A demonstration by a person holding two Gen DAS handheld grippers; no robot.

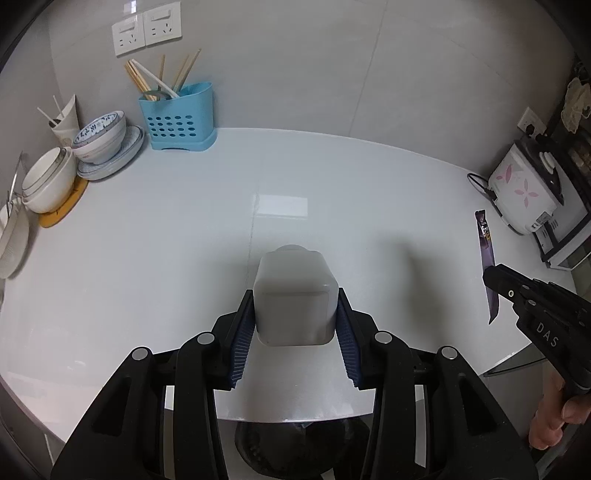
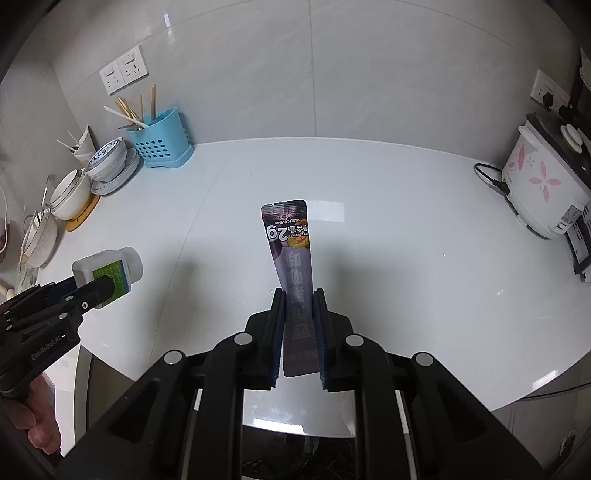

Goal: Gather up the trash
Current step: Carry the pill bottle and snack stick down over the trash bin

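My left gripper point(image 1: 295, 299) is shut on a small white plastic bottle point(image 1: 293, 291), held above the front of the white counter point(image 1: 147, 240); the bottle's green label shows in the right wrist view point(image 2: 110, 271). My right gripper point(image 2: 299, 295) is shut on a long purple snack wrapper point(image 2: 291, 251), which stands up between the fingers over the counter. The wrapper also shows in the left wrist view point(image 1: 487, 258), at the tip of the right gripper point(image 1: 496, 280). A dark bin opening point(image 1: 295, 443) lies below the counter's front edge, partly hidden by my fingers.
A blue utensil holder with chopsticks point(image 1: 179, 116) stands at the back left. Stacked bowls and plates point(image 1: 99, 147) sit beside it. A rice cooker point(image 2: 543, 184) with its cable stands at the right. Wall sockets point(image 1: 147, 31) are above the counter.
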